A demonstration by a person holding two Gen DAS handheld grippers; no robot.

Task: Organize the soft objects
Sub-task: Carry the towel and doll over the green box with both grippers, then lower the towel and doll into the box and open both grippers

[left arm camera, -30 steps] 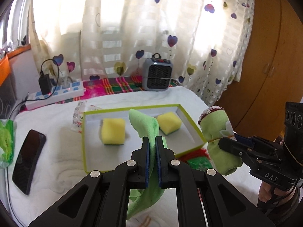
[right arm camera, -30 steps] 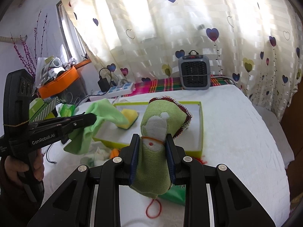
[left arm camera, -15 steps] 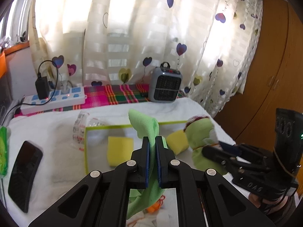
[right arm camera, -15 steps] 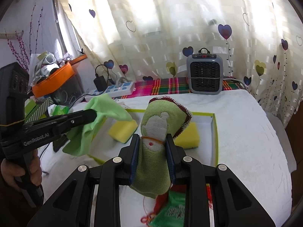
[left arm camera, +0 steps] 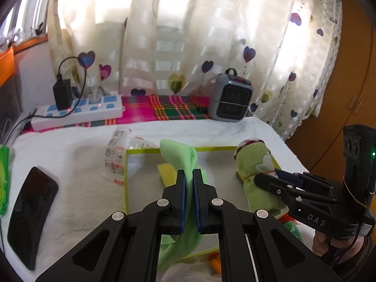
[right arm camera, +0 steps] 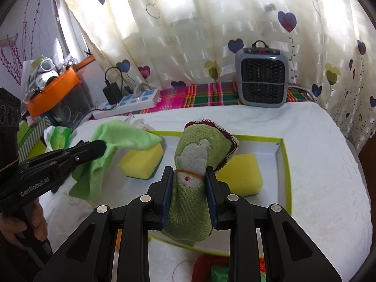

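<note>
Green cloth (left arm camera: pixel 181 155) pinched in left claw (left arm camera: pixel 189 176), sock pouch (right arm camera: pixel 195 164) clamped in right claw (right arm camera: pixel 189 176); both now over tray (right arm camera: pixel 283 164)

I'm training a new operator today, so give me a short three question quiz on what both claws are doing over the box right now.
1. True or false: the left claw is shut on the light green cloth.
2. Which does the right claw hold? A: a yellow sponge. B: the green knitted pouch. C: the phone.
3. Fill in: the number of yellow sponges lying in the green-rimmed box is ___.

Key
1. True; the cloth is pinched between its jaws and hangs below them.
2. B; the phone lies on the white cover.
3. Two: one sponge by the cloth, the other sponge beside the pouch.
</note>
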